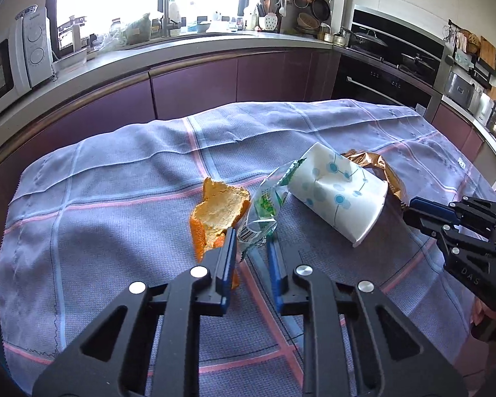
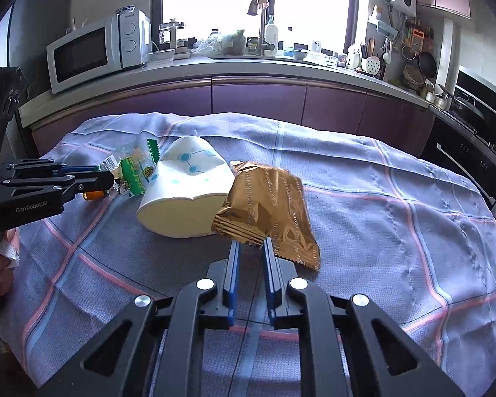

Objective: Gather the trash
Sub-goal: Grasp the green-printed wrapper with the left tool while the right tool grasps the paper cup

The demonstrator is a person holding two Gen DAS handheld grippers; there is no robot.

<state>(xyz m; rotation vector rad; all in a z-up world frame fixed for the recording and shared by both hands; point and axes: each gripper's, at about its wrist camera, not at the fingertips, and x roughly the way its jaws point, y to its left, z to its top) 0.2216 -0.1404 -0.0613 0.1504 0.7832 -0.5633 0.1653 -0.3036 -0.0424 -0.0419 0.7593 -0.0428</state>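
On the checked tablecloth (image 1: 115, 198) lie an orange peel (image 1: 220, 208), a clear green-printed wrapper (image 1: 268, 198), a tipped white paper cup with blue dots (image 1: 340, 192) and a gold foil wrapper (image 1: 377, 162). My left gripper (image 1: 250, 243) is shut on the near end of the green wrapper (image 2: 135, 175), with the peel just left of its left finger. From the right wrist view it (image 2: 109, 178) comes in from the left. My right gripper (image 2: 251, 244) pinches the near crimped edge of the gold wrapper (image 2: 274, 205), which leans on the cup (image 2: 185, 192). From the left wrist view its tips (image 1: 408, 210) sit beside the cup's rim.
A curved kitchen counter (image 2: 215, 66) with purple cabinets runs behind the table. It carries a microwave (image 2: 89, 56), a sink tap (image 2: 263, 16) and jars. An oven and hob (image 1: 387, 66) stand at the right. A hand (image 2: 0, 264) holds the left gripper's handle.
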